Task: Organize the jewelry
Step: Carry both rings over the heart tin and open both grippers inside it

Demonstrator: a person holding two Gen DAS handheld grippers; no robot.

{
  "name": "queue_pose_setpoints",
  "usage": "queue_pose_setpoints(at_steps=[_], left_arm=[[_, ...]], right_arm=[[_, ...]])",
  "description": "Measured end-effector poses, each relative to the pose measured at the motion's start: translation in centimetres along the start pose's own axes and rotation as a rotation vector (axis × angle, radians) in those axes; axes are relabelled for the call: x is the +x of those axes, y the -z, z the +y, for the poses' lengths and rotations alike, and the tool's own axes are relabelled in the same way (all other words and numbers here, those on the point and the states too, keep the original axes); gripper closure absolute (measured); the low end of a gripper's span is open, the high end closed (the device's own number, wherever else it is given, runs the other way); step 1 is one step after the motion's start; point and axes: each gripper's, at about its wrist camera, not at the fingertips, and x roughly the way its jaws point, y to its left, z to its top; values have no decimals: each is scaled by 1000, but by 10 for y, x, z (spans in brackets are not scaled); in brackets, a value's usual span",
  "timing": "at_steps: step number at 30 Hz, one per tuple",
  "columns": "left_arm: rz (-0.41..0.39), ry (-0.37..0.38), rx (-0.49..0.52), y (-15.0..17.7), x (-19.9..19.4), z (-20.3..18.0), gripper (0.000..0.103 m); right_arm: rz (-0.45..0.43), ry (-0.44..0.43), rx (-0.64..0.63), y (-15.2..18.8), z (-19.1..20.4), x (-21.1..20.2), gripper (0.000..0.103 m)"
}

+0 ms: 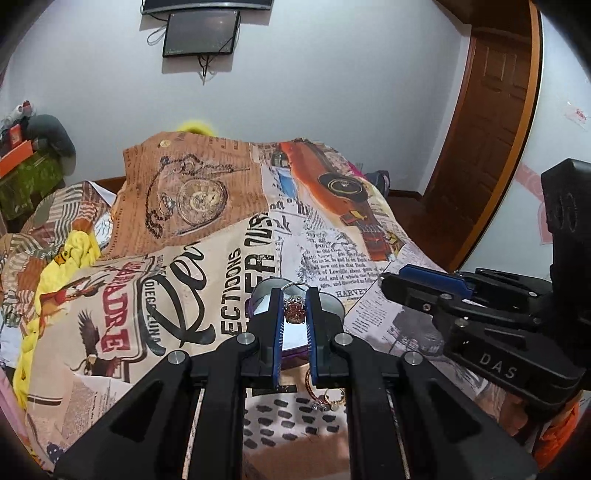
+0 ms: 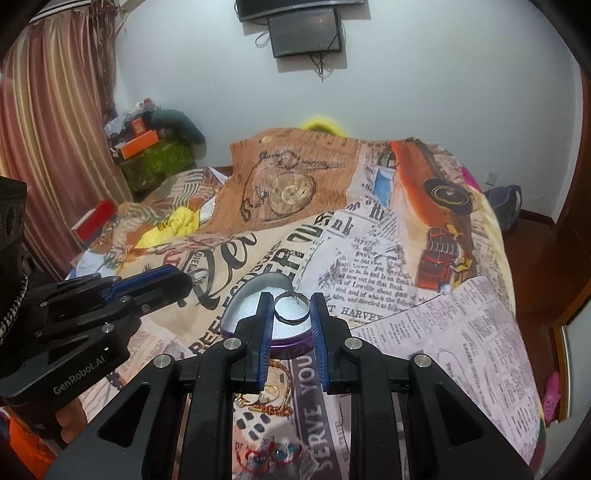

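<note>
Two rings point(image 1: 294, 309) point(image 2: 291, 306), one heart-shaped box point(image 2: 258, 295), two tongs point(image 1: 294, 295) point(image 2: 290, 301), two wall screens point(image 1: 201, 33).

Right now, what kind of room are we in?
Most likely a bedroom. There's a bed with a printed blanket, a curtain at the side, and a screen on the wall.

A bed point(image 2: 424, 258) under a newspaper-print cover carries a purple-rimmed round box point(image 2: 255, 306) near its middle; gold chains point(image 2: 269, 398) lie at six o'clock from it, a yellow cloth point(image 2: 177, 225) at ten
</note>
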Motion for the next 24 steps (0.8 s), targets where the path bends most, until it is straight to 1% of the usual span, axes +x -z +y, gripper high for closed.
queue_pose_setpoints(at_steps=[3, 8, 10, 13, 18, 24], left_arm=[[21, -4, 1, 1, 13, 3, 93], [78, -1, 6, 3, 38, 11, 93], [101, 11, 1, 4, 47, 15, 93], [133, 23, 1, 5, 59, 18, 93], [168, 33, 10, 8, 73, 19, 93], [179, 35, 17, 9, 80, 19, 93]], right_arm=[[32, -10, -3, 0, -2, 14, 85], [111, -25, -52, 2, -5, 41, 85], [136, -22, -71, 3, -7, 51, 85], [167, -41, -78, 4, -11, 61, 85], [194, -60, -88, 2, -13, 73, 85], [225, -86, -96, 2, -13, 83, 85]])
